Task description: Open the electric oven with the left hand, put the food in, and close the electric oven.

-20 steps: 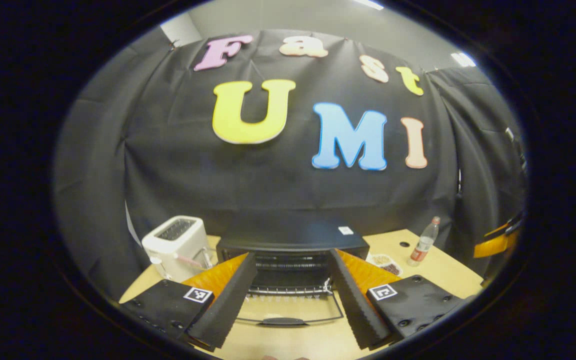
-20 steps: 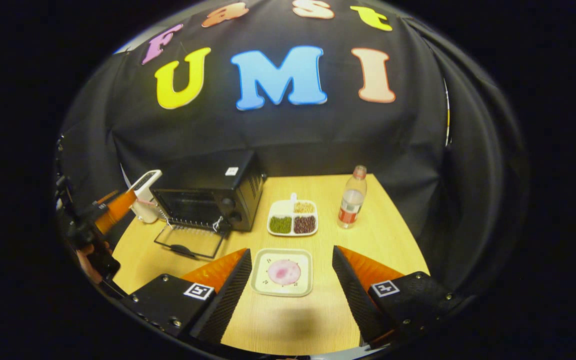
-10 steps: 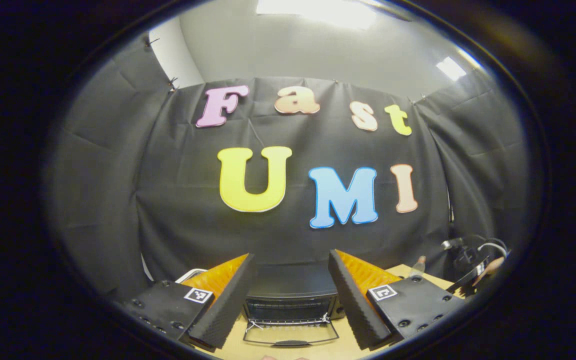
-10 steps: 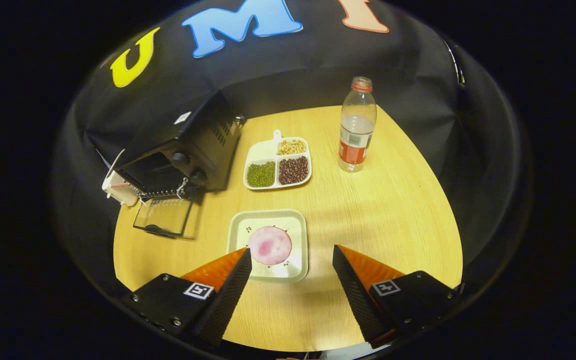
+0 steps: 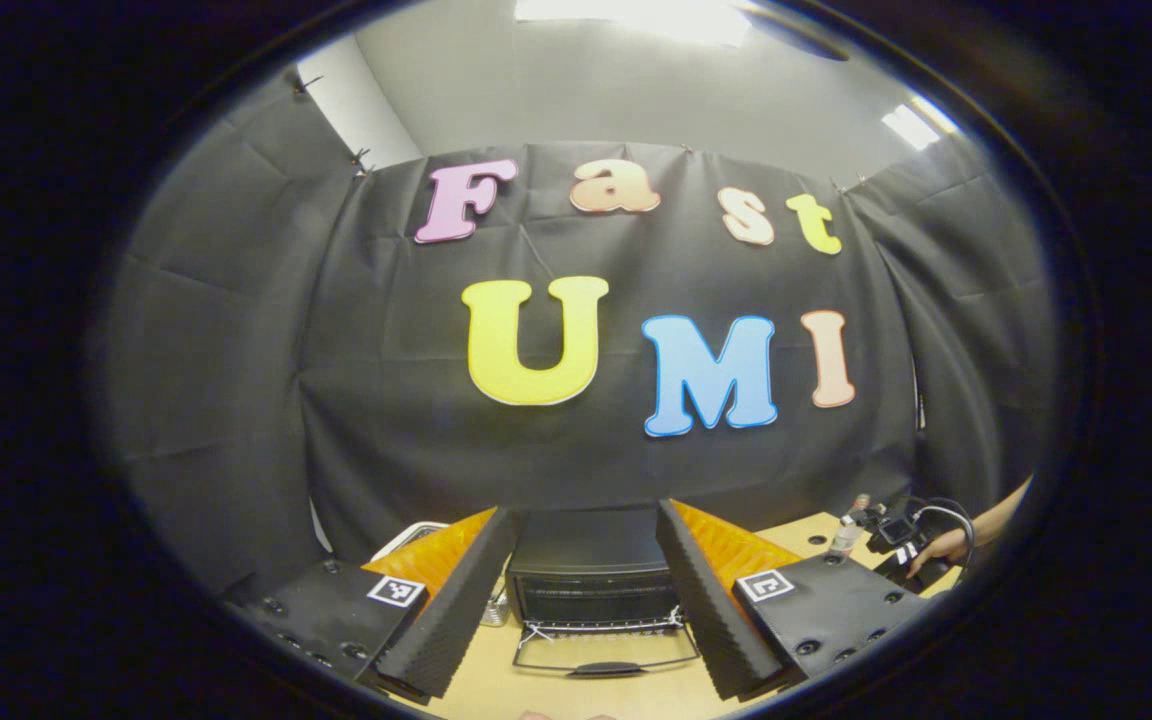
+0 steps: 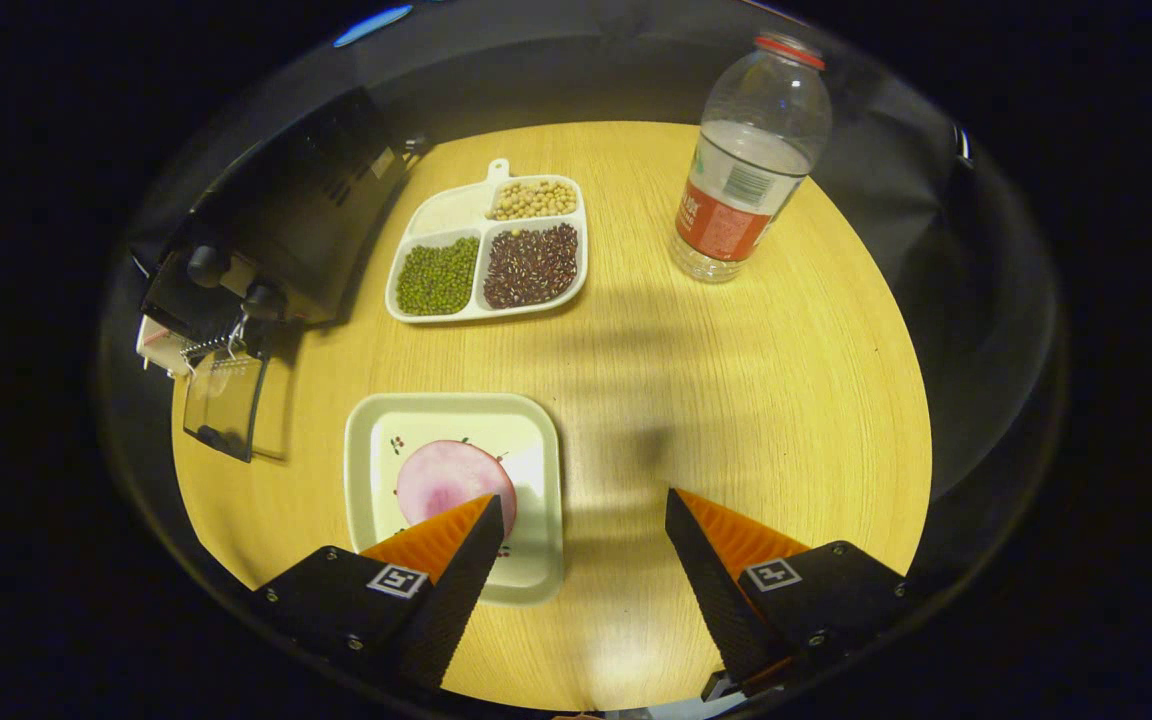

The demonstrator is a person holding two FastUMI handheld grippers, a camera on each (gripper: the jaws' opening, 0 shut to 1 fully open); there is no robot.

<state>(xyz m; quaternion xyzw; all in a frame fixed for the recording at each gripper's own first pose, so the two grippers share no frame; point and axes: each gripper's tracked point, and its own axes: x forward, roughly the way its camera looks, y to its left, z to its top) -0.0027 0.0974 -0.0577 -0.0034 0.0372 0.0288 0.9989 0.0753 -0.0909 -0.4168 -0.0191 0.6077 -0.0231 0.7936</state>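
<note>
The black electric oven (image 5: 586, 570) stands on the table with its glass door (image 5: 604, 648) folded down flat. My left gripper (image 5: 583, 512) is open, held back from the oven and apart from it. In the right gripper view the oven (image 6: 276, 230) sits at the far left, its door (image 6: 221, 405) down. The food is a round pink slice (image 6: 441, 472) on a pale square plate (image 6: 366, 440). My right gripper (image 6: 584, 500) is open above the table; its left finger overlaps the slice and the plate's near edge. Nothing is between its fingers.
A white divided tray (image 6: 456, 210) of green, dark and pale beans lies beside the oven. A water bottle (image 6: 746, 170) stands at the back right of the wooden table (image 6: 736, 400). A white toaster (image 5: 414, 531) peeks out left of the oven. A hand (image 5: 946, 545) shows at the right.
My right gripper has moved forward and down, so the plate has slid under its left finger. My left gripper has drawn back from the open oven and tilted up.
</note>
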